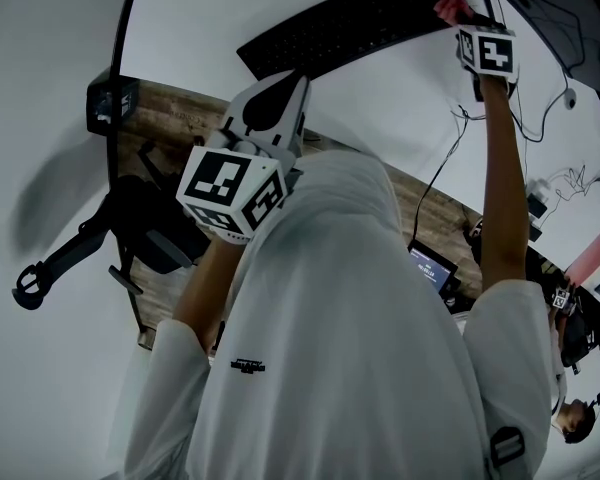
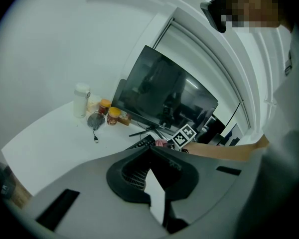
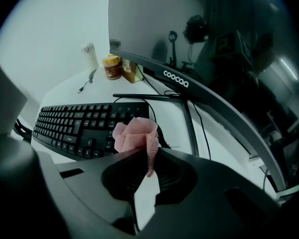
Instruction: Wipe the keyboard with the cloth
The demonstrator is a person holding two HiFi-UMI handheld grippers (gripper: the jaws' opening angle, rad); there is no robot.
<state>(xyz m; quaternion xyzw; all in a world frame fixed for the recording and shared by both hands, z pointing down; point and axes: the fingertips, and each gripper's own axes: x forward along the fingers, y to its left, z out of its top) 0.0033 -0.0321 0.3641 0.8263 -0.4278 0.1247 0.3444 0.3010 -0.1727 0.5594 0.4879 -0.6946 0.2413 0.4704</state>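
Observation:
A black keyboard lies on the white desk, in front of a monitor. My right gripper is held out over the keyboard's right end and is shut on a crumpled pink cloth. In the right gripper view, the cloth bunches above the pinched tips of the right gripper, just over the right-hand keys of the keyboard. My left gripper hangs close to my chest, short of the keyboard's near edge. In its own view the left gripper is shut on nothing.
A dark monitor on a thin stand rises behind the keyboard, with cables beside it. At the desk's far left are two jars, a white bottle and a grey corded object. Below the desk edge stand a black chair and a lit screen.

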